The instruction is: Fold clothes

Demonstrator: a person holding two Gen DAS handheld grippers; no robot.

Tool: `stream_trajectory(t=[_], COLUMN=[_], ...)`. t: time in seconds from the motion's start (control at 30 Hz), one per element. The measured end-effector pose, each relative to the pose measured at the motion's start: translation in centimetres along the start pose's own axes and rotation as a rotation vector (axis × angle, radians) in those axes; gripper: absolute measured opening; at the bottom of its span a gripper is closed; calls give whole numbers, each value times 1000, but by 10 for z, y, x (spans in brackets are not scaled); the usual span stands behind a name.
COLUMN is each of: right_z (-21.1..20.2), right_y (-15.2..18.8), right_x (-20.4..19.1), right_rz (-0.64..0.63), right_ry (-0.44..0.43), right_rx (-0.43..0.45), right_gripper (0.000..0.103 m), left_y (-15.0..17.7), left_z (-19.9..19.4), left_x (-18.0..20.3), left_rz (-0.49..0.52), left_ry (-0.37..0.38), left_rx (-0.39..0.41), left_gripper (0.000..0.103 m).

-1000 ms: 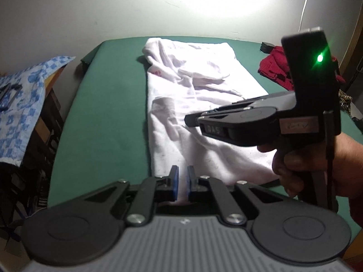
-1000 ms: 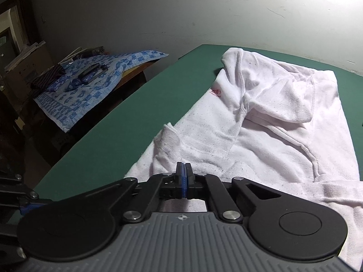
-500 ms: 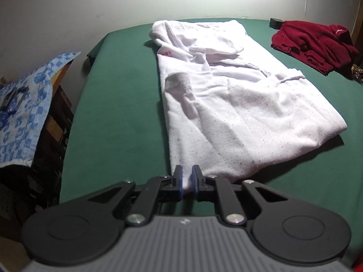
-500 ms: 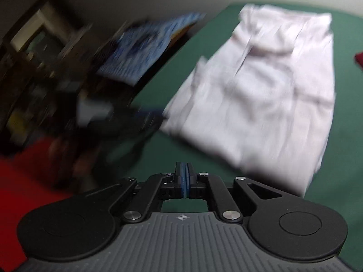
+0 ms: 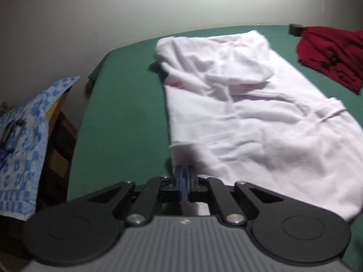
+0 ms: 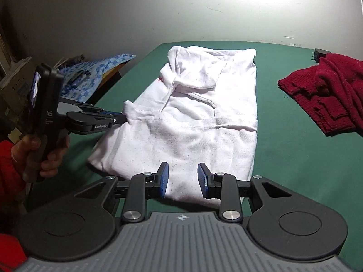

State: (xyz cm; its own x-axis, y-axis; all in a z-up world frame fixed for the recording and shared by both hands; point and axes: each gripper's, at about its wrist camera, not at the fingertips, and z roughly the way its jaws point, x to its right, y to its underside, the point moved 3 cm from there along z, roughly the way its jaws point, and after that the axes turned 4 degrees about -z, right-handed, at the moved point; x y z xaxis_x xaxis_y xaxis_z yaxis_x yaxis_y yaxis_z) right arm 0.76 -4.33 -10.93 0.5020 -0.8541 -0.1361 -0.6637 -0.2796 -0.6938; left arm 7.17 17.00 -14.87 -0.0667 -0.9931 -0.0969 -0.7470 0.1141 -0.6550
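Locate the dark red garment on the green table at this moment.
The dark red garment lies bunched at the right of both views, on the green table, apart from the white garment, beside a small black object.

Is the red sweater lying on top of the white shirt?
No, the red sweater lies by itself on the green table, off to the side of the white shirt, with bare table between them.

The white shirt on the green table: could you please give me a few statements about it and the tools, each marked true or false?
1. The white shirt lies on a green table. True.
2. The left tool is wide open. False: it is shut at the shirt's left edge.
3. A red garment lies right of the shirt. True.
4. The right tool grips the red garment. False: its jaws are opening over the shirt's near hem.
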Motion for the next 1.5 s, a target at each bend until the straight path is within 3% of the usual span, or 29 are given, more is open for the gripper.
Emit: stream_trajectory(t=[0.17, 0.3, 0.37, 0.47, 0.57, 0.63, 0.7, 0.77, 0.83, 0.97, 1.07, 1.13, 1.17, 1.2, 1.3, 1.5], right_z=[38, 61, 74, 87, 87, 87, 73, 54, 51, 53, 29, 8, -2, -10, -21, -14], right_y=[-17, -32, -38, -41, -41, -41, -40, -33, -23, -7, -3, 4, 10, 18, 38, 57], right_x=[21, 36, 41, 54, 64, 71, 73, 67, 60, 58, 63, 61, 58, 55, 46, 33], right_rz=[-37, 3, 10, 15, 33, 46, 81, 114, 114, 108, 167, 175, 169, 164, 142, 85], right_ry=[122, 138, 183, 255, 265, 272, 238, 143, 102, 163, 145, 125, 118, 111, 112, 118], right_rx=[2, -2, -18, -21, -18, -16, 14, 43, 22, -12, 31, 41, 35, 27, -17, -54], right_gripper=[29, 18, 7, 6, 0, 0, 10, 10, 11, 8, 18, 37, 41, 41, 41, 41], left_y=[-9, -5, -3, 0, 4, 6, 8, 10, 12, 12, 16, 25, 32, 40, 64, 89], left_z=[12, -24, -36, -26, 3, -2, -15, -23, -22, -13, -30, -49, -59, -67, -85, -81], left_x=[-22, -25, -14, 13, 25, 25, 21, 19, 20, 24, 12, 3, -1, -5, -13, 1], left_rz=[-88, -173, -150, -71, -13, 21, 34, 37, 46, 70, 39, 25, 23, 15, -22, 40], left_ry=[-107, -42, -5, 23, -23, -38, -30, -3, 2, -39, -18, 7, 17, 27, 79, 120], left_rx=[-19, 50, 71, 59, 15, 35, 46, 50, 39, 31, 35, 51, 56, 54, 20, -16], left_gripper=[6, 6, 6, 10, 13, 16, 17, 17, 17, 21, 21, 26, 33, 37, 38, 38])
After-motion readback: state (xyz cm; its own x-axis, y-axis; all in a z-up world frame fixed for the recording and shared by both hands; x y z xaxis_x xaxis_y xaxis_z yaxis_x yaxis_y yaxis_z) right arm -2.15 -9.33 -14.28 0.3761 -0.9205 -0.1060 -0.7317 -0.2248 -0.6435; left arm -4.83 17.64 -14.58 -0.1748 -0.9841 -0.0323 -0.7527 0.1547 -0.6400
